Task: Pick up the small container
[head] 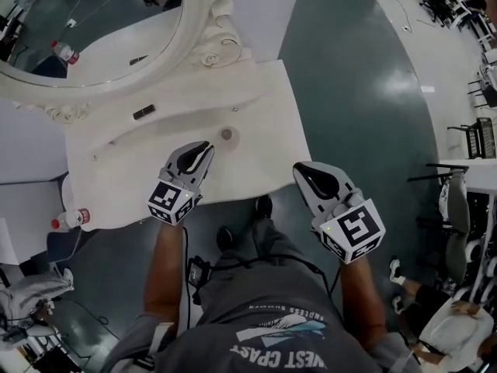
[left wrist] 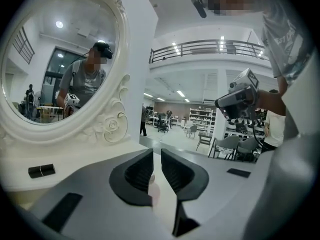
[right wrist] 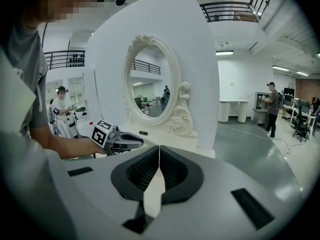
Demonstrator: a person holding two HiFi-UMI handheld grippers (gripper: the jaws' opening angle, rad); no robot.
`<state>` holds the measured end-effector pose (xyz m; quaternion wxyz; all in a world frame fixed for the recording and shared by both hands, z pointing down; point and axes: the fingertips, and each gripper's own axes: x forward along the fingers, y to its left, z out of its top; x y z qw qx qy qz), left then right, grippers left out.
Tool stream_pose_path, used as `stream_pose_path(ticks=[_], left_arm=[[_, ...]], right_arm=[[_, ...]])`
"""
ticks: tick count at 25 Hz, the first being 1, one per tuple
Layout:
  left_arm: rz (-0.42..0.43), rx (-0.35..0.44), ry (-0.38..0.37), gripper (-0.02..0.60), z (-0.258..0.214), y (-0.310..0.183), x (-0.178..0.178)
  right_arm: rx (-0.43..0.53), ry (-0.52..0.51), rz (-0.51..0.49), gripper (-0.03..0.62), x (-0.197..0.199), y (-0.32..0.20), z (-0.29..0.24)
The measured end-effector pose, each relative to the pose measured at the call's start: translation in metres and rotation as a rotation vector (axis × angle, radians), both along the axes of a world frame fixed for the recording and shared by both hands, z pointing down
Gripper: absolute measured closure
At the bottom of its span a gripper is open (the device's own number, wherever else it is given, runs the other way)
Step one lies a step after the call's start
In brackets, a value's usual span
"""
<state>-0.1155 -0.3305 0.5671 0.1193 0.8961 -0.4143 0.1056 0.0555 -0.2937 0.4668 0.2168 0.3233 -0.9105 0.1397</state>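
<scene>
A small round container (head: 226, 134) sits on the white dressing table (head: 256, 99), near its front middle. My left gripper (head: 206, 148) hovers just short of it, jaws pointing at it with a narrow gap and nothing between the pads. In the left gripper view the container (left wrist: 151, 179) shows through that gap, a little ahead of the left gripper (left wrist: 156, 156). My right gripper (head: 297, 169) hangs off the table's right front corner over the floor. Its jaws (right wrist: 159, 151) meet at the tips and are empty.
An ornate oval mirror (head: 210, 22) stands at the table's back. A small black object (head: 144, 113) lies on the tabletop to the left. A red-capped bottle (head: 71, 219) rests beyond the table's left front edge. Chairs (head: 466, 138) stand far right on the grey floor.
</scene>
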Motion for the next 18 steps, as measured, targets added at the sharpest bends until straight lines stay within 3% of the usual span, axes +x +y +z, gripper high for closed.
stream_pose_path(ticks=[18], left_arm=[[-0.029,-0.065,-0.006,0.314,0.087,-0.046,0.029]], right_arm=[[-0.076,0.035,-0.004,0.566,0.016,-0.011,0.041]])
